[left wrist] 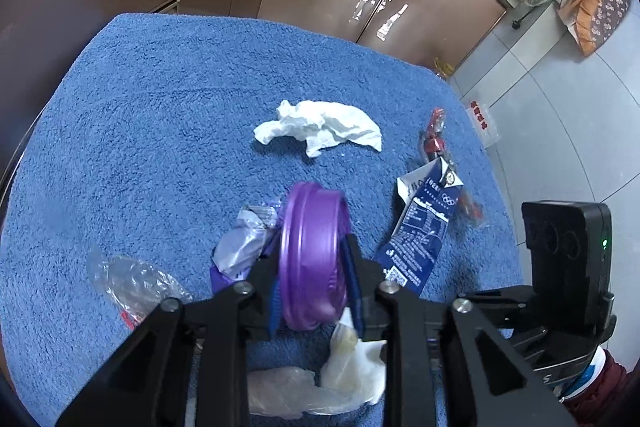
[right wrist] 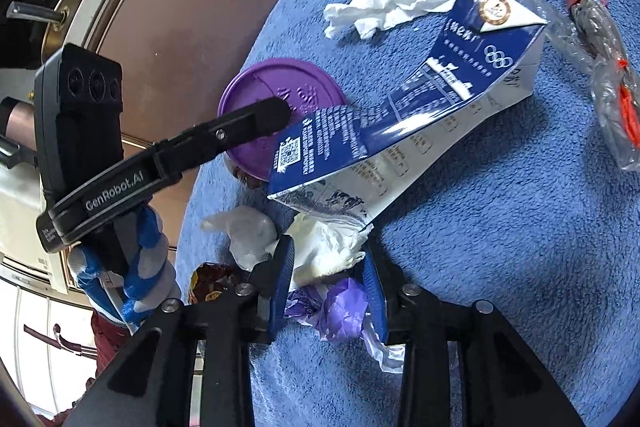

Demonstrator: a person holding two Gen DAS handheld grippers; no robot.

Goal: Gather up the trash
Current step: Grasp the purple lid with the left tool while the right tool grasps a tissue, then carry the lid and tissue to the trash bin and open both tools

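Left gripper (left wrist: 312,259) clamps a round purple metal lid (left wrist: 312,259) edge-on, held up off the blue fleece cloth (left wrist: 160,115) covering the table. Lower part of the lid is blurred, and the fingers hide where it is gripped. Right gripper (right wrist: 326,281) stands narrowly parted around a crumpled white tissue wad (right wrist: 324,247); cannot tell whether the blue pads (right wrist: 282,275) actually press it.

Hard to read: a crumpled purple-and-white plastic wrapper (left wrist: 244,243) sits partly behind the lid in the left wrist view, and in the right wrist view lies under the right fingers, half covered. A clear plastic wrapper (left wrist: 132,279) near left is see-through, its contents unclear. A brown shiny scrap (right wrist: 210,283) at the cloth's edge is cut off by the gripper frame.

Only the right wrist view shows the lid's flat embossed face and the left gripper's side with its gloved hand (right wrist: 132,267). The flattened blue-and-white milk carton (right wrist: 420,107) is in the middle there, overlapping the lid. Far behind lies a loose white paper napkin (left wrist: 320,127); a red-and-clear plastic wrapper (right wrist: 596,67) lies far right.
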